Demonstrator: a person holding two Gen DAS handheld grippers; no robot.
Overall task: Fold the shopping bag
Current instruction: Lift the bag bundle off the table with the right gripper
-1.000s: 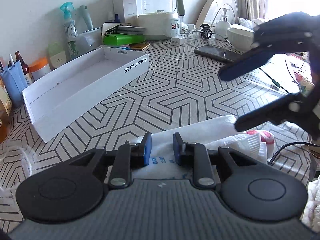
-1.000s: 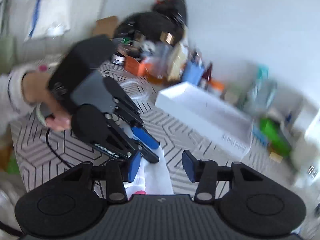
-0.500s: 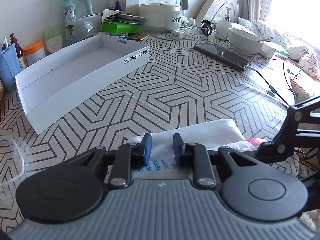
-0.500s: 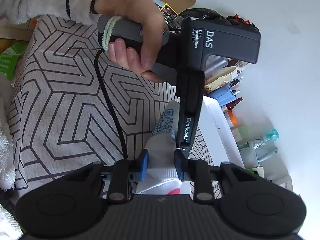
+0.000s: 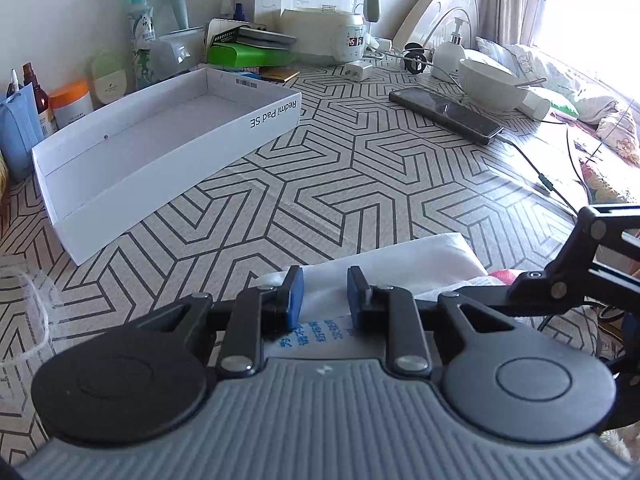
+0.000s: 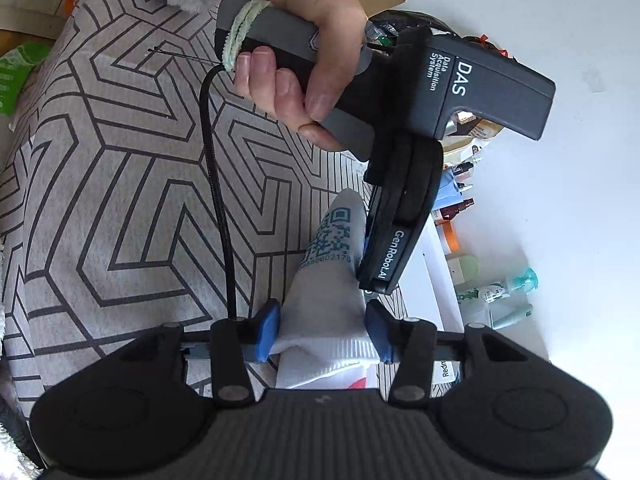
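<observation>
1. The left wrist camera is sitting low and close behind its fingers, looking down across the patterned table (image 5: 360,168) toward the white box (image 5: 160,140).
2. The right wrist camera is looking, seemingly rolled sideways, toward the white box (image 6: 434,276) too.
3. Both are sharing the folded bag (image 5: 400,260) (image 6: 328,280) near that box.

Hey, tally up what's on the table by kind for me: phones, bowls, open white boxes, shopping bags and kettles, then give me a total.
Phone: 1
Bowl: 1
Open white box: 1
Shopping bag: 1
Kettle: 1
Total: 5
</observation>
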